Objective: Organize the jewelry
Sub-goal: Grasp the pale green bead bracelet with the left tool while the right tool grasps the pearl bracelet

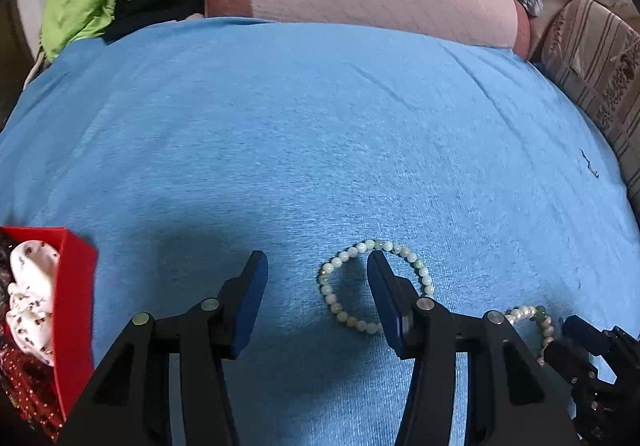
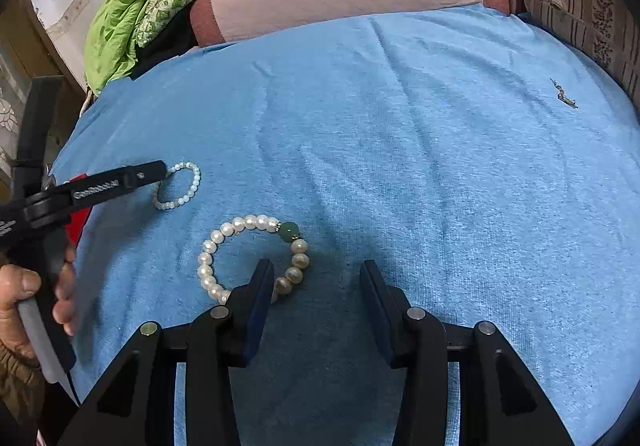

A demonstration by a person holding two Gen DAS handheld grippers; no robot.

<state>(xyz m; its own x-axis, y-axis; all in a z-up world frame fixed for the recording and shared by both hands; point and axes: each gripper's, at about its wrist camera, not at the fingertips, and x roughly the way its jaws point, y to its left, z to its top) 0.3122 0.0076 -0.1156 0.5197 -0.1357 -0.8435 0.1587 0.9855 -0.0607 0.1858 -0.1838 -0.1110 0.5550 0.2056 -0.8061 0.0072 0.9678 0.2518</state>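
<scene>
Round pearl bracelet [image 2: 256, 258] on nubby blue cloth [image 2: 400, 149]

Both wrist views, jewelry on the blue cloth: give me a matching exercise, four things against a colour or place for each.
Things:
1. pearl bracelet
2. pale green bead bracelet
3. red box
4. quilted blanket

Descriptions:
A. holds a white patterned cloth
B. bright green, bunched beyond the blue cloth
C. has one dark green bead
D. lies around the tip of one finger of the left gripper

Pairs: 1-C, 2-D, 3-A, 4-B
</scene>
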